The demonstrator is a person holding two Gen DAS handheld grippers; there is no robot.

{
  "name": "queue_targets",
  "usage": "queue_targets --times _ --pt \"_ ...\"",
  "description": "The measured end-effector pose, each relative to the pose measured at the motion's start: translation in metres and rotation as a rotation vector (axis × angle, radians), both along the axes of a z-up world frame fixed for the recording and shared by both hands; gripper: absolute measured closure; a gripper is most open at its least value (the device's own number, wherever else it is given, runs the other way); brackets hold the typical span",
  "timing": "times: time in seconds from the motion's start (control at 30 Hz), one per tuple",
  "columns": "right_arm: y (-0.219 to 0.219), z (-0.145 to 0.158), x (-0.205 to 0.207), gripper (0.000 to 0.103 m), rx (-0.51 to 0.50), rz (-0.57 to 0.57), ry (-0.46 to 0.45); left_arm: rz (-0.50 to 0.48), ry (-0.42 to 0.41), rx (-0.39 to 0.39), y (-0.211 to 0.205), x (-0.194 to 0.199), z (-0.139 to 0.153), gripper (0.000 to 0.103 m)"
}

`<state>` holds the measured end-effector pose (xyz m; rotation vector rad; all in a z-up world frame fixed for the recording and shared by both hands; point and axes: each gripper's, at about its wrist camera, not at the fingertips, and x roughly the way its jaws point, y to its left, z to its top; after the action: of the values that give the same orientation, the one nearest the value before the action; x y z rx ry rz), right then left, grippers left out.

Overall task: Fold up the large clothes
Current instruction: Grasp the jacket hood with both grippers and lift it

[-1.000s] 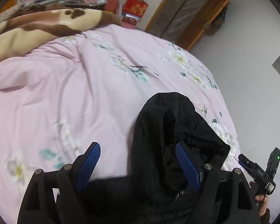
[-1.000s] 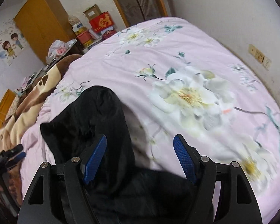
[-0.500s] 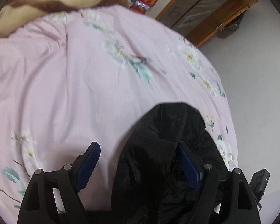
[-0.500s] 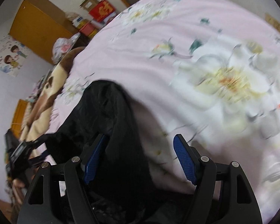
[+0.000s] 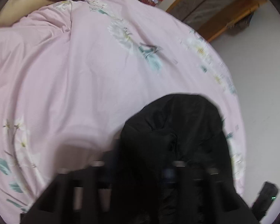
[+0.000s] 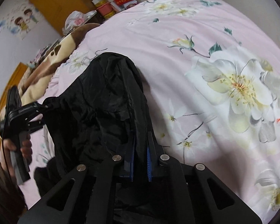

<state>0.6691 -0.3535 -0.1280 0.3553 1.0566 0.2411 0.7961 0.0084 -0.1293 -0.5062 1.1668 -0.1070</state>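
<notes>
Now the right gripper (image 6: 140,147), low in the centre of its frame, has its blue-padded jaws pinched together on a fold of the crumpled black shiny fabric garment (image 6: 106,100), which lies on the pink flower-printed bedspread (image 6: 205,37). At the left edge, the left gripper (image 6: 43,106) touches the garment's corner; blur hides whether its jaws are closed.
</notes>
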Motion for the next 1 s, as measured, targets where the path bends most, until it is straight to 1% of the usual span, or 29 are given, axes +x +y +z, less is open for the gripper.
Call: queue_targets --times 0.03,0.07,0.17,0.23,0.3,0.33,0.37,0.4,0.43,0.47,0.6,0.73,0.77,0.87,0.93,1.0 --pt "0.000 0.001 -0.003 0.094 -0.008 0.002 -0.007 -0.013 -0.004 0.018 -0.002 -0.003 0.001 0.090" --pt "0.000 0.001 -0.005 0.094 -0.013 0.002 -0.011 -0.015 -0.013 0.029 -0.002 -0.006 0.002 0.093" --pt "0.002 0.006 -0.014 0.095 -0.037 0.004 -0.039 -0.033 -0.075 0.033 0.000 -0.020 0.013 0.096" --pt "0.003 0.010 -0.022 0.095 -0.057 0.006 -0.062 -0.041 -0.097 0.031 0.003 -0.031 0.020 0.096" --pt "0.005 0.018 -0.033 0.095 -0.085 0.010 -0.095 -0.060 -0.140 0.069 0.006 -0.049 0.033 0.096" --pt "0.006 0.022 -0.041 0.095 -0.100 0.013 -0.115 -0.075 -0.171 0.076 0.009 -0.061 0.039 0.096" --pt "0.007 0.026 -0.048 0.095 -0.119 0.013 -0.131 -0.083 -0.184 0.086 0.010 -0.069 0.043 0.096" --pt "0.008 0.030 -0.054 0.095 -0.132 0.016 -0.151 -0.079 -0.204 0.081 0.014 -0.081 0.050 0.096" --pt "0.009 0.034 -0.062 0.095 -0.136 0.018 -0.169 -0.078 -0.233 0.055 0.018 -0.092 0.055 0.096" --pt "0.011 0.038 -0.068 0.095 -0.146 0.015 -0.183 -0.086 -0.268 0.056 0.021 -0.107 0.063 0.096" --pt "0.019 0.057 -0.101 0.095 -0.201 0.027 -0.285 -0.113 -0.346 0.078 0.022 -0.149 0.079 0.096" --pt "0.024 0.066 -0.136 0.095 -0.218 0.042 -0.340 -0.126 -0.380 0.071 0.029 -0.191 0.077 0.096" --pt "0.025 0.066 -0.146 0.095 -0.229 0.049 -0.353 -0.123 -0.380 0.091 0.031 -0.204 0.074 0.096" --pt "0.025 0.064 -0.170 0.095 -0.245 0.056 -0.363 -0.108 -0.367 0.079 0.042 -0.229 0.062 0.096" --pt "0.025 0.063 -0.183 0.095 -0.244 0.061 -0.369 -0.103 -0.351 0.048 0.050 -0.241 0.054 0.096" --pt "0.023 0.059 -0.195 0.096 -0.248 0.061 -0.371 -0.101 -0.347 0.064 0.053 -0.255 0.050 0.096"
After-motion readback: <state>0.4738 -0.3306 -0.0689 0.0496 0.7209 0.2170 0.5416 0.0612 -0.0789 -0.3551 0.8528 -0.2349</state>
